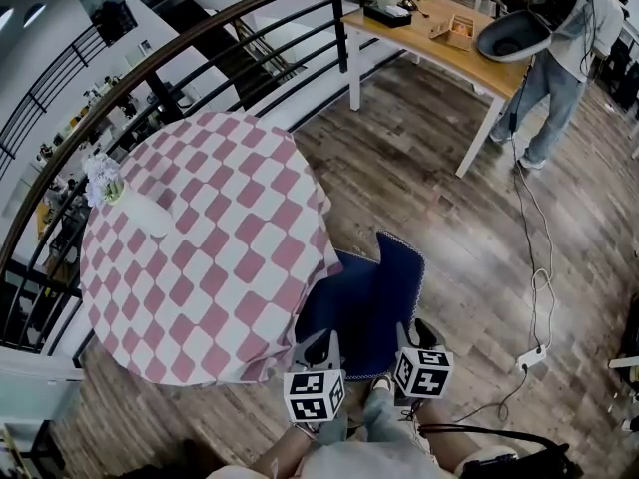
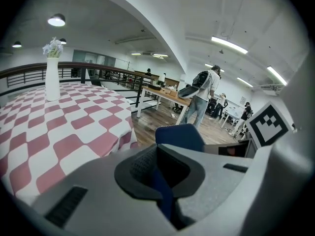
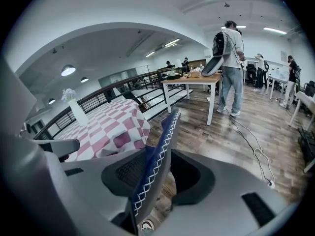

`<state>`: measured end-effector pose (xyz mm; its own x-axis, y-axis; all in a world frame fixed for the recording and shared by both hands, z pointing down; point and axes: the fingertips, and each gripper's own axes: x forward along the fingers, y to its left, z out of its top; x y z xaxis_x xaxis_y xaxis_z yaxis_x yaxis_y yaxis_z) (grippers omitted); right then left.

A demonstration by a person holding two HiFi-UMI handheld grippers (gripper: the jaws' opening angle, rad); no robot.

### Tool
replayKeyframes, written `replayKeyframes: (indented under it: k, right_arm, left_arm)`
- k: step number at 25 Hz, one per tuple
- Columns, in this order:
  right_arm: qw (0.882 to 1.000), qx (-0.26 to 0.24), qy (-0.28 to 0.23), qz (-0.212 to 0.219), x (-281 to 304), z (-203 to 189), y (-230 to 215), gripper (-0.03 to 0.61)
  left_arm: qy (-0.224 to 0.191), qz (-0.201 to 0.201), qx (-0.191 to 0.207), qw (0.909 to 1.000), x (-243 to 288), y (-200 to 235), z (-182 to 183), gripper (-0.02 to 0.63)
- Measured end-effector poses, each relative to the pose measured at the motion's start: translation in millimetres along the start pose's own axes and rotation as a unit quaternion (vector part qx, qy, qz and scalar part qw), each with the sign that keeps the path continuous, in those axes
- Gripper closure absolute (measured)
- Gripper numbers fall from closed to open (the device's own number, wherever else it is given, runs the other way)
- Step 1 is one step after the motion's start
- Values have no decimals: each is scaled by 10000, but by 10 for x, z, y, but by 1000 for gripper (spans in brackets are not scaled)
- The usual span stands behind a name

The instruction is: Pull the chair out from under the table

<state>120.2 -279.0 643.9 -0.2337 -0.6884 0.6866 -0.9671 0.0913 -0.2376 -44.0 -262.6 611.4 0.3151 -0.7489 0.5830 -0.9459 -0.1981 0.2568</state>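
A blue chair (image 1: 364,302) stands at the near right side of a round table (image 1: 200,247) covered with a pink-and-white checked cloth; its seat front reaches under the cloth's hem. Both grippers sit at the top edge of the chair's back. My left gripper (image 1: 321,345) has that edge (image 2: 178,135) running between its jaws, and a dark gap shows on one side, so the left gripper (image 2: 165,181) is open. My right gripper (image 1: 417,332) is open too: the stitched edge (image 3: 160,156) passes between the jaws of the right gripper (image 3: 157,176), and the right pad stands clear of it.
A white vase (image 1: 140,213) with flowers stands on the table's far left. A dark railing (image 1: 200,58) curves behind it. A wooden desk (image 1: 439,43) and a standing person (image 1: 559,58) are at the far right. A cable and power strip (image 1: 529,357) lie on the floor to the right.
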Motion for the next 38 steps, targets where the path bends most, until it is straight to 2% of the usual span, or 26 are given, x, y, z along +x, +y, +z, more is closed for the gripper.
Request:
replayKeyframes:
  k: [6, 15, 29, 38]
  right_arm:
    - [9999, -1, 142, 28, 139, -7, -4, 433]
    - [9996, -148, 208, -153, 303, 0, -49, 422]
    - [9989, -127, 256, -369, 364, -10, -80, 439]
    - [9978, 251, 226, -565, 326, -14, -124, 465]
  left_arm:
    - [50, 11, -67, 10000, 101, 26, -14, 611]
    - [68, 45, -147, 9999, 205, 60, -35, 611]
    - [44, 104, -218, 9997, 127, 74, -82, 611]
    - [-42, 185, -277, 9994, -20, 116, -100, 611]
